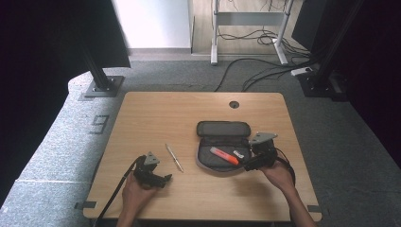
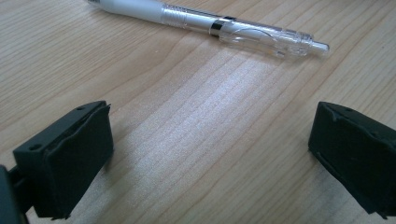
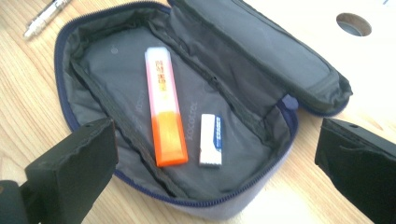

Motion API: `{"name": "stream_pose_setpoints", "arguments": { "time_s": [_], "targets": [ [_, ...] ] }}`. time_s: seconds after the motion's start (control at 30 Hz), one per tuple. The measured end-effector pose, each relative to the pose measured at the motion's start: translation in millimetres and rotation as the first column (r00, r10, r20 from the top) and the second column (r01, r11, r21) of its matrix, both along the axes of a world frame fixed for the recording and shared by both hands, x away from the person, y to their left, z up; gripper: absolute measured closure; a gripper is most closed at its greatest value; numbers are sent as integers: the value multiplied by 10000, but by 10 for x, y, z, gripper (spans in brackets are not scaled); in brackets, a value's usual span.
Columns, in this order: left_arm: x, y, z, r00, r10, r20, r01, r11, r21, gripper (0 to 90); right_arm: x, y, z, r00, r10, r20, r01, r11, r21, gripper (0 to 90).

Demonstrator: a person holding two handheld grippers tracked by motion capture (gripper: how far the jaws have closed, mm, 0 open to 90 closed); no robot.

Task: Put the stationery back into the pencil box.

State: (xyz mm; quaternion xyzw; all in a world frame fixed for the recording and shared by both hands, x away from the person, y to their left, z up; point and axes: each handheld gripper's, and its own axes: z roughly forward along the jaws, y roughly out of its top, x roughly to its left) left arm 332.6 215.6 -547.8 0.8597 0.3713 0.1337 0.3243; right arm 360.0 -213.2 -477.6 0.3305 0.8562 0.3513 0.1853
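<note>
On the table [image 1: 142, 113] an open pencil case [image 1: 222, 128] lay right of centre, its lid folded back toward the far edge. Inside it a highlighter [image 1: 224, 155] lay beside an eraser [image 1: 239, 153], the eraser to its right. A pen [image 1: 174, 157] lay on the table left of the case, between it and the left tool [image 1: 166, 179]; the right tool [image 1: 248, 166] sat at the case's right edge.
</note>
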Motion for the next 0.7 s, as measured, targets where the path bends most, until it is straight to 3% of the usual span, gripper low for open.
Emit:
{"name": "stream_pose_setpoints", "arguments": {
  "time_s": [0.7],
  "targets": [
    [0,0,0,10000,0,-1,0,10000,1,0,-233,-246,-310,9994,-356,-38,356,9994,-13,0]
  ]
}}
